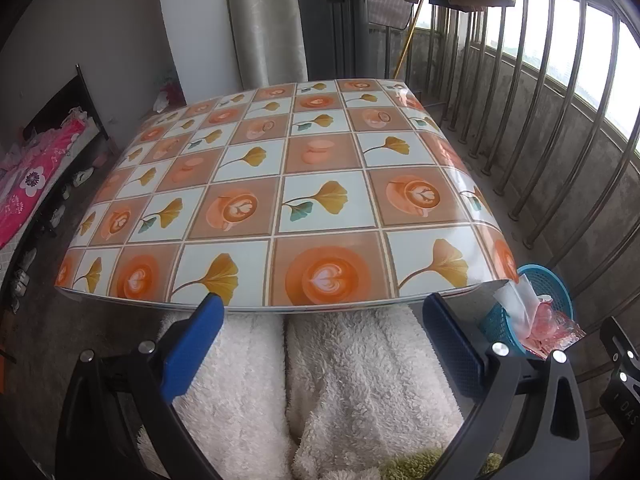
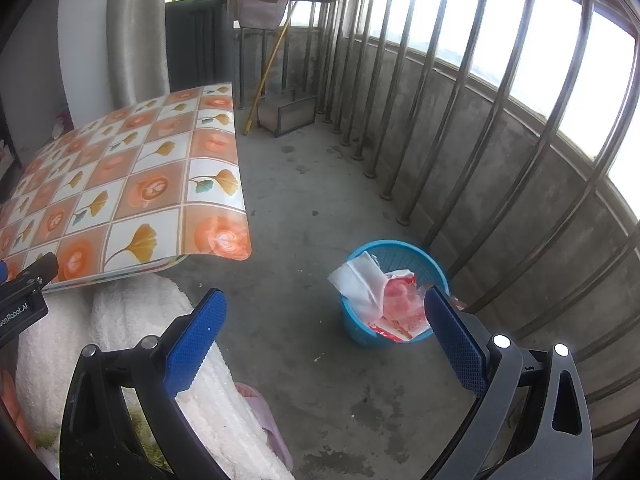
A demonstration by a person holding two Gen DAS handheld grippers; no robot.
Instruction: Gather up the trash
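A small blue mesh basket [image 2: 400, 254] stands on the concrete floor by the railing, holding crumpled white paper [image 2: 360, 284] and a pink-red wrapper [image 2: 402, 304]. In the left wrist view the same basket [image 1: 548, 280] shows at the right, beside the table corner. My right gripper [image 2: 324, 340] is open and empty, held above the floor just short of the basket. My left gripper [image 1: 320, 340] is open and empty too, over a person's white fleecy-clad legs [image 1: 352, 368] at the near edge of the table [image 1: 280, 160]. Its tiled cloth carries no trash.
Metal railing bars [image 2: 460, 120] and a low concrete wall run along the right. A broom [image 2: 268, 72] and a metal dustpan box [image 2: 286, 114] stand at the far end. A bed with pink bedding [image 1: 36, 176] and shoes [image 1: 82, 178] lie left of the table.
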